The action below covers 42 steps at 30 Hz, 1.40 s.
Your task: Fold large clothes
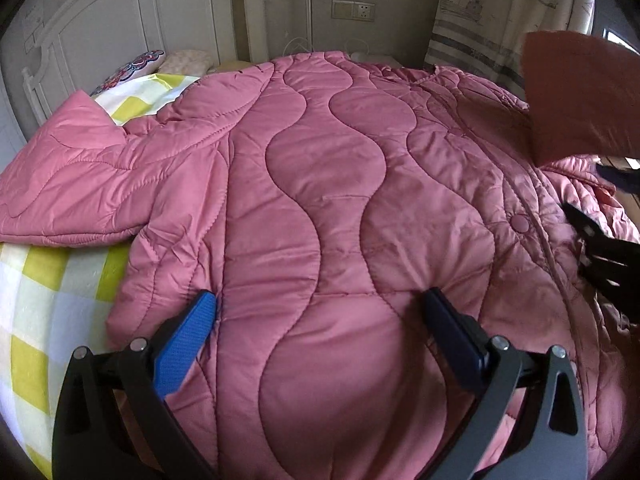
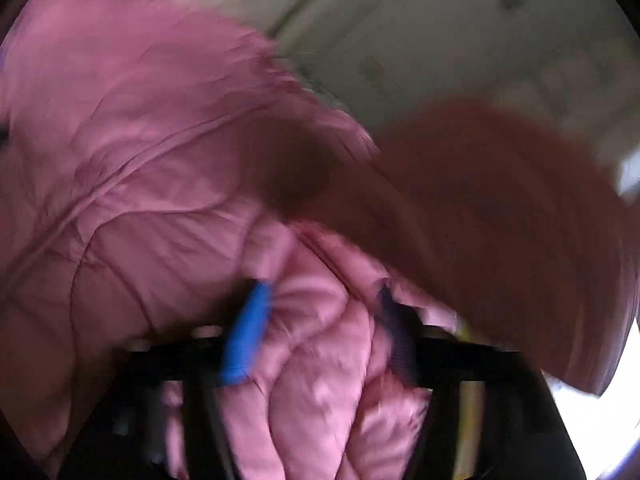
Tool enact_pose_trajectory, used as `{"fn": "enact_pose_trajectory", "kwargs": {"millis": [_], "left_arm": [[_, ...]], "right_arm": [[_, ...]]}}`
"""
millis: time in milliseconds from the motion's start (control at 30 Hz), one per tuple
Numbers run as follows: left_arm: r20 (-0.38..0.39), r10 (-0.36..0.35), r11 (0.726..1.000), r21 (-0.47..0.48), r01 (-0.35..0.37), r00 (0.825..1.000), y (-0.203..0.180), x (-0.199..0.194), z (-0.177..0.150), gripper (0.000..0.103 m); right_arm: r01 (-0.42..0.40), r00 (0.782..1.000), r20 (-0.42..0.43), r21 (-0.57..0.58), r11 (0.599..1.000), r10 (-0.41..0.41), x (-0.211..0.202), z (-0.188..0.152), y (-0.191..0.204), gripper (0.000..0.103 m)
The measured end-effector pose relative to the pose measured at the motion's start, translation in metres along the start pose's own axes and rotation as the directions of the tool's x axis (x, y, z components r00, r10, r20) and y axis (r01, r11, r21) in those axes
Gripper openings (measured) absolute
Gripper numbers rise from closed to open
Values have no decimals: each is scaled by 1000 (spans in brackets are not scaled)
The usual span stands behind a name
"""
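Left gripper (image 1: 320, 312): fingers wide apart, pressed on the pink jacket (image 1: 320, 180), gripping nothing. Jacket spread ahead of them over the checked bed sheet (image 1: 48, 300); one sleeve (image 1: 80, 184) lies left. Right gripper (image 2: 320, 320): view blurred, fingers seemingly pinching a bunched jacket fold. Risk: slick padded cloth slips out mid-lift; unpinned body drags, fold lands crooked. Headboard (image 1: 120, 20) beyond.

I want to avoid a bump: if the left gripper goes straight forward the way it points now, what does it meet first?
Most likely the pink quilted jacket. The left gripper has its jaws wide open, low over the fabric, which fills the view ahead; depth is unclear, so contact may be immediate.
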<state>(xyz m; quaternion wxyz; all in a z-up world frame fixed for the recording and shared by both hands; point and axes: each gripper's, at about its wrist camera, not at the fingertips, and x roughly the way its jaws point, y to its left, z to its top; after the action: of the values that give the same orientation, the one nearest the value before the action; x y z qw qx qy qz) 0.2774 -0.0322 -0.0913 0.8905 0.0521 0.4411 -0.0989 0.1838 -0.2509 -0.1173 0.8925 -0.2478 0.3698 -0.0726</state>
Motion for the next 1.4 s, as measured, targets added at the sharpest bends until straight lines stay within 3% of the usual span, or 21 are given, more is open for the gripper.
{"fn": "enact_pose_trajectory", "kwargs": {"millis": [100,167,233,267,300,367,433,533,667,700,767,800,833,967,1033,1067,1133,1167,1300,1367,1400], "left_arm": [[4,-5,1000,-1,5,1000,0,-1,-1,101],[11,-24,1000,3,24,1000,0,-7,0,101],[48,-91,996,-13,91,995,0,-20,7,100],[68,-173,985,-20,174,983,-2,-30,14,100],[83,-233,972,-21,235,969,-5,-37,21,100],[117,-321,946,-20,325,940,-15,-48,37,101],[120,-362,929,-38,368,925,-27,-44,59,101],[98,-340,927,-130,351,935,-31,-11,85,99],[110,-251,899,-341,273,962,-8,38,103,80],[88,-219,913,-332,236,972,-10,47,108,80],[42,-98,979,-175,104,994,-28,69,114,85],[29,-35,996,-77,37,999,-42,76,114,89],[25,-23,997,-70,25,999,-44,76,115,90],[9,-100,982,-160,100,995,-25,59,112,85],[44,-163,968,-187,169,986,-4,36,100,84],[96,-146,961,-221,164,985,15,13,90,84],[174,-108,926,-340,163,979,59,-21,69,84],[226,-102,876,-441,195,969,95,-41,50,84],[367,-25,691,-666,281,930,205,-85,-17,83],[383,26,616,-733,287,923,247,-91,-35,83],[372,52,552,-784,284,927,274,-90,-44,83]], "right_arm": [[-138,990,39,196,971,133,-25,-30,-41,90],[-141,990,51,334,932,132,-31,-55,-68,90],[-79,996,7,437,896,85,-19,-76,-89,89],[-41,997,-37,474,880,66,0,-67,-100,89],[-31,990,-96,539,842,98,13,-81,-112,87],[-62,986,-75,658,751,147,16,-99,-137,81],[-58,987,-69,691,721,147,16,-109,-150,81],[-47,989,-65,707,705,131,12,-110,-156,81],[-39,988,-74,727,685,135,16,-108,-141,81],[-39,986,-80,733,679,143,20,-99,-137,82],[-37,985,-88,738,674,149,33,-89,-127,83],[-33,984,-93,739,673,150,36,-89,-126,83],[-30,984,-96,739,673,150,36,-86,-123,84],[-32,983,-97,748,663,157,34,-91,-127,86],[-37,982,-93,752,658,162,30,-91,-129,86],[-39,982,-92,752,658,163,28,-89,-128,87],[-39,982,-92,752,659,163,29,-89,-128,88],[-38,982,-93,750,660,163,29,-89,-128,88],[-33,983,-96,747,663,157,31,-88,-129,89],[-30,984,-97,746,666,153,31,-86,-130,90],[-29,984,-97,745,667,151,31,-86,-130,90]]}}
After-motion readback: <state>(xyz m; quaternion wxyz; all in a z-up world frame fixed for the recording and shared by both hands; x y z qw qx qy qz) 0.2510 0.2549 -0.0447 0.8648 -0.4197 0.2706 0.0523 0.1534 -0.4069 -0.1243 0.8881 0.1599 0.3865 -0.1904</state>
